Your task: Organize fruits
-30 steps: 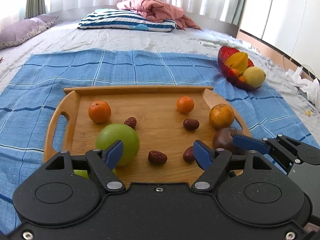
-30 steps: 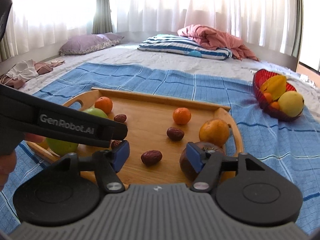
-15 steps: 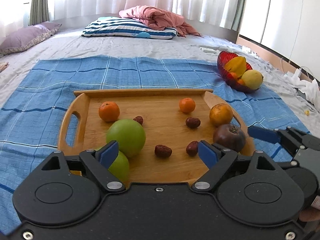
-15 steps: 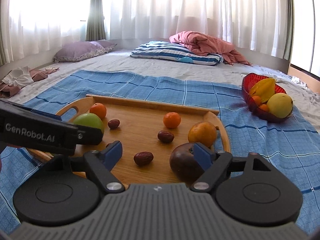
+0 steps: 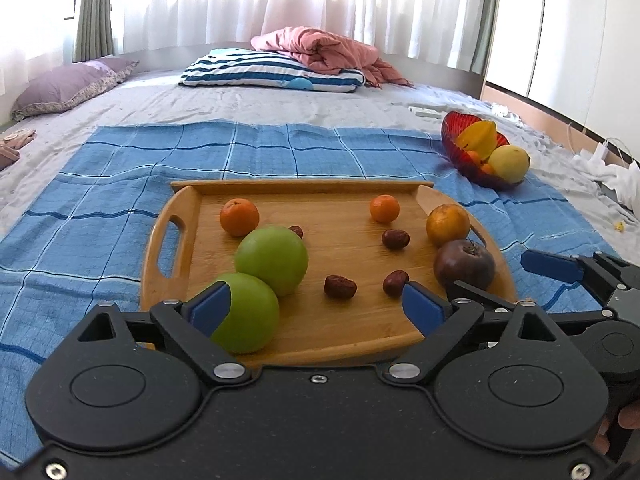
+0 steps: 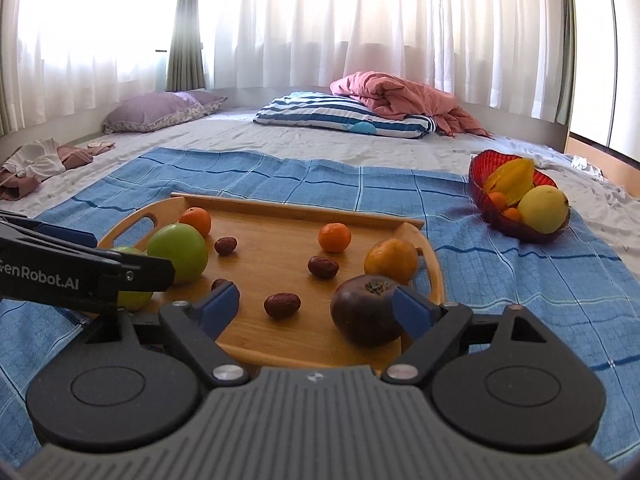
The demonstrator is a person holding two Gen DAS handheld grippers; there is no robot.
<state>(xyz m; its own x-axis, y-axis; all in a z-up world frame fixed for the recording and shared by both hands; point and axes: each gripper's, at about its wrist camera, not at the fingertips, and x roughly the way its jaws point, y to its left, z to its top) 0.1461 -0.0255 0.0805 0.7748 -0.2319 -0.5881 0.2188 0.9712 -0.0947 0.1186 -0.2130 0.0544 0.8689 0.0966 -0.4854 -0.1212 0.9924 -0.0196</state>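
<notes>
The wooden tray [image 5: 168,240] carries two green apples [image 5: 272,260], three oranges [image 5: 239,217], four dates [image 5: 340,286] and one dark fruit [image 5: 464,268]. The left gripper [image 5: 316,304] and right gripper [image 6: 316,304] have just been opening; both gape wide, gripping nothing.

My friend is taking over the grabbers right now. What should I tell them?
Left tool: open, holding nothing, jaws just been opening.
Right tool: same.
On the wooden tray: two green apples, three oranges, a dark purple fruit and some dates.
The red bowl already holds other fruit.
Left: sort everything on the tray.
</notes>
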